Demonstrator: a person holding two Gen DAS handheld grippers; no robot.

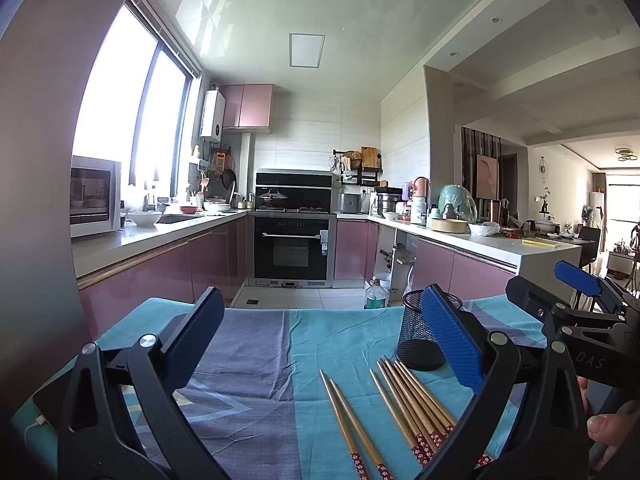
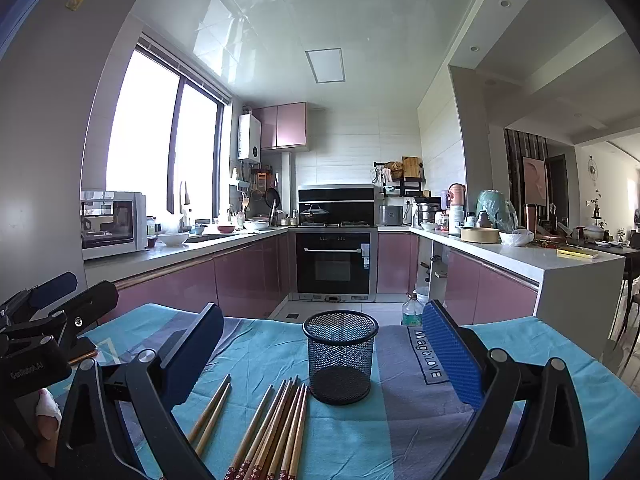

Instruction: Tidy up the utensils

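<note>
**Chopsticks laid out, mesh cup empty, both grippers wide open**

On the blue-and-grey tablecloth lie two groups of wooden chopsticks: a loose pair on the left and a tighter bundle just beside it, whose tips reach almost to the foot of the black mesh holder. The holder stands upright and looks empty.

Both tools hover above the cloth with nothing held. The left gripper has its jaws spread wide, and so does the right gripper, which is centred on the holder.

Each stick's long axis runs from the near edge toward the holder. The slim plain tips point away from the cameras, and the red flower-patterned butts point back toward the person.

The sticks are probably light, stiff and smooth, so they are likely to roll or fan apart if nudged. A pinch across the shaft near the middle, or somewhat toward the thicker patterned end, should hold best. The loose pair looks easiest to take first, as it is apart from the rest. The mesh holder seems light enough to tip if struck.
</note>
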